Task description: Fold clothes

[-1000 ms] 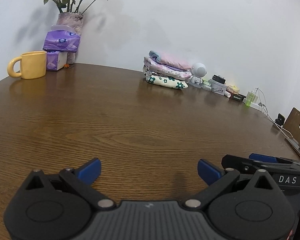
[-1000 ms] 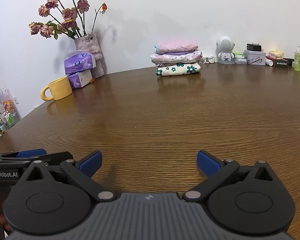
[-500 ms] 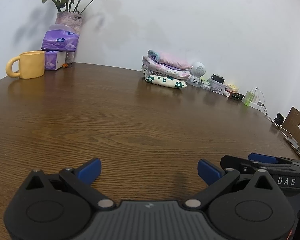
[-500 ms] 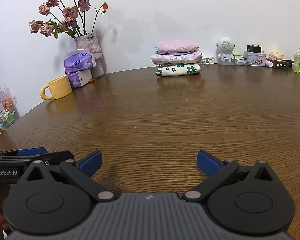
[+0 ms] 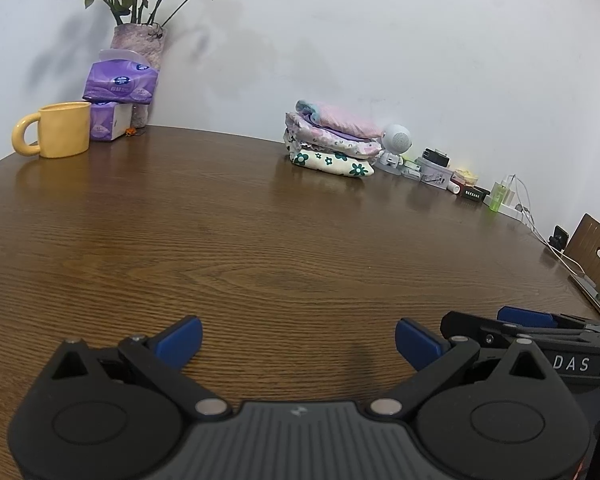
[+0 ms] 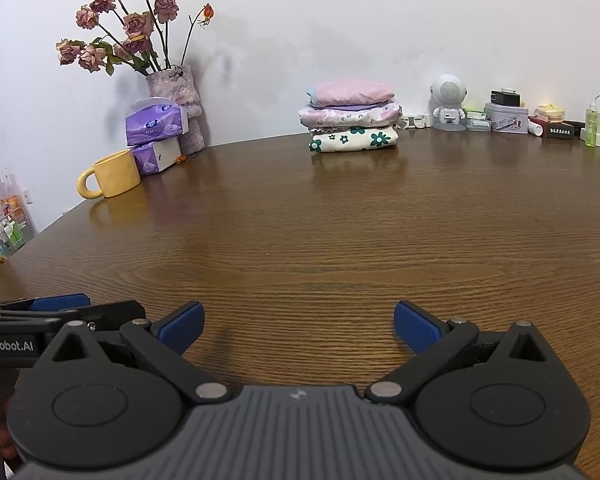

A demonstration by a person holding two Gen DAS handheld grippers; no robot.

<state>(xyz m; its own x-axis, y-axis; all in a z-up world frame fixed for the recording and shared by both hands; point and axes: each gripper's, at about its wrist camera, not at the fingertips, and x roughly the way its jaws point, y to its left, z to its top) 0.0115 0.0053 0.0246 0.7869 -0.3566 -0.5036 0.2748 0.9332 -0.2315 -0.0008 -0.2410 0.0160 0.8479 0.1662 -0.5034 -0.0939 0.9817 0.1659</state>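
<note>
Facing bare wooden table (image 6: 300, 220), folded clothes (image 6: 352, 120) at far edge

Both fisheye cameras sit low over the brown wood-grain table (image 5: 260, 248), each looking forward along its own open blue-padded fingers, which fill the bottom of the frame. The left wrist view faces the white wall at a slant, with the stack of folded floral clothes (image 5: 334, 140) right of centre. The right wrist view faces that stack (image 6: 354, 118) more squarely. Both share the yellow mug (image 5: 58, 129) (image 6: 110, 174), at left, and each catches the other gripper at its lower edge.
</note>
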